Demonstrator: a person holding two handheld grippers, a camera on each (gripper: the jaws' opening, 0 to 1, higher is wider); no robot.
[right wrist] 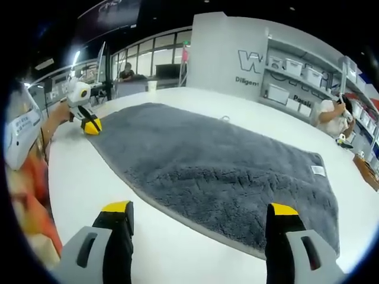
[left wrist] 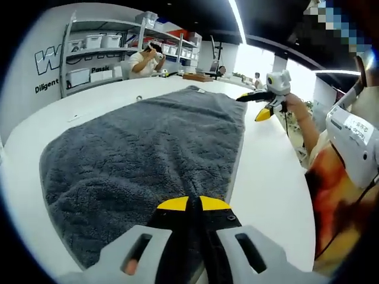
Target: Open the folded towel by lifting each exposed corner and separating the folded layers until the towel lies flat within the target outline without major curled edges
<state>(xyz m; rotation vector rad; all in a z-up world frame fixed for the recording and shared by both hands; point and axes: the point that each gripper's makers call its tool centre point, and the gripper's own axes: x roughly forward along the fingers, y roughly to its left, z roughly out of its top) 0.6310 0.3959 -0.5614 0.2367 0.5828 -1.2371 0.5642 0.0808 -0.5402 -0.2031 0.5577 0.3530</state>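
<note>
A grey towel [right wrist: 219, 171] lies spread across a white table [right wrist: 148, 248]. The left gripper [left wrist: 193, 203] has its yellow-tipped jaws pressed together at the towel's near edge, apparently pinching it. The right gripper [right wrist: 198, 208] hovers above the table with jaws wide apart, holding nothing.

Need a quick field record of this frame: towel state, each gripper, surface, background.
towel: grey towel spread out flat on the white table; small white label near one corner
left gripper: left gripper jaws together, tips at the towel's near edge; grip unclear
right gripper: right gripper jaws wide apart, nothing held, above bare table
background: shelving with bins, people standing
</note>
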